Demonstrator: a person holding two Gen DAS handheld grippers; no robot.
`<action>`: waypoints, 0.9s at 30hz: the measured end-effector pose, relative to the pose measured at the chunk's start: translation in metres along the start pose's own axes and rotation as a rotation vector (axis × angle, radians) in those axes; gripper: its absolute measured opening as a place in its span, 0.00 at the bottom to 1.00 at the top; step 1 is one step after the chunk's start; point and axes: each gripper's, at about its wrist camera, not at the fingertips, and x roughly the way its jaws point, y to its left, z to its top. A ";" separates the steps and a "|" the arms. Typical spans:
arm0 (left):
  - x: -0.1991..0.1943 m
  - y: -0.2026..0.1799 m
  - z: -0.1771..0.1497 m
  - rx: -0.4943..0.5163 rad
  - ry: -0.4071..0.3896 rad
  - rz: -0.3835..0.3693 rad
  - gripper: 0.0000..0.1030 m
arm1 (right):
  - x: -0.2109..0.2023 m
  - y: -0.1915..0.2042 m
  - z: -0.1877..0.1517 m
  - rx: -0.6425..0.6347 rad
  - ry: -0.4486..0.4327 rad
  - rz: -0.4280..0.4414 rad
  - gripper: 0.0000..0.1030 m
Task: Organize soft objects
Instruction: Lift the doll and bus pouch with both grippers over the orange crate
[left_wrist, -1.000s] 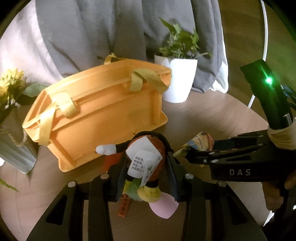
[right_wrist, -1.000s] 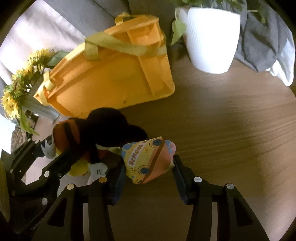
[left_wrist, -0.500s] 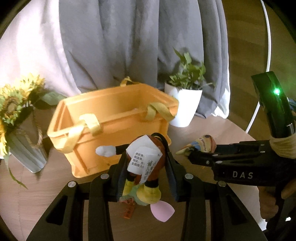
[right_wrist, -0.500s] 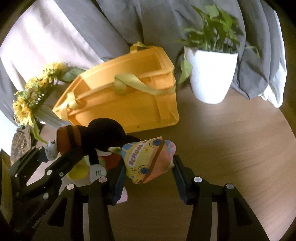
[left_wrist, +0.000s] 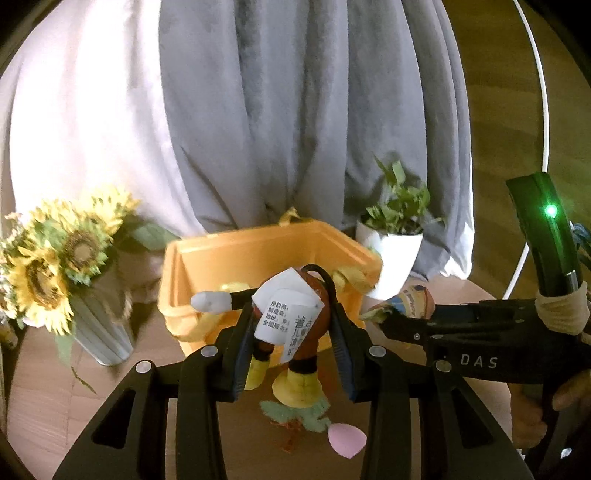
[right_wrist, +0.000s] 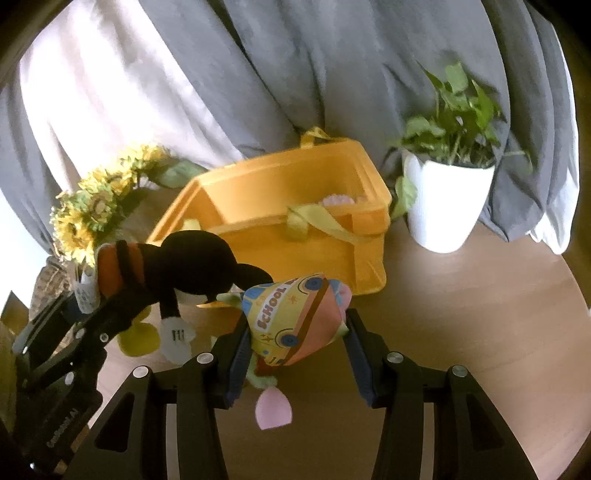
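Note:
My left gripper (left_wrist: 291, 332) is shut on a black and red mouse plush (left_wrist: 295, 321) with yellow shoes and a white care tag, held above the table in front of the orange fabric basket (left_wrist: 258, 254). My right gripper (right_wrist: 295, 332) is shut on a colourful school-bus soft toy (right_wrist: 295, 317), also held above the table. In the right wrist view the plush (right_wrist: 192, 266) hangs to the left, just before the basket (right_wrist: 303, 236). Something pink (right_wrist: 336, 201) lies inside the basket. A green and pink soft piece (left_wrist: 314, 421) lies on the table below.
A vase of sunflowers (left_wrist: 55, 266) stands left of the basket. A white pot with a green plant (right_wrist: 450, 192) stands to its right. Grey and white cloth (left_wrist: 258, 110) hangs behind. The round wooden table (right_wrist: 480, 314) has bare surface on the right.
Both grippers have risen with their toys, so the basket now sits lower and farther in view and its open top shows.

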 end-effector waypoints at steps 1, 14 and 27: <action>-0.003 0.001 0.002 -0.003 -0.011 0.005 0.37 | -0.002 0.001 0.002 -0.003 -0.007 0.002 0.47; -0.017 0.013 0.032 -0.032 -0.124 0.032 0.37 | -0.021 0.021 0.033 -0.032 -0.127 0.037 0.47; -0.009 0.019 0.061 -0.015 -0.193 0.023 0.37 | -0.024 0.024 0.063 -0.028 -0.186 0.049 0.47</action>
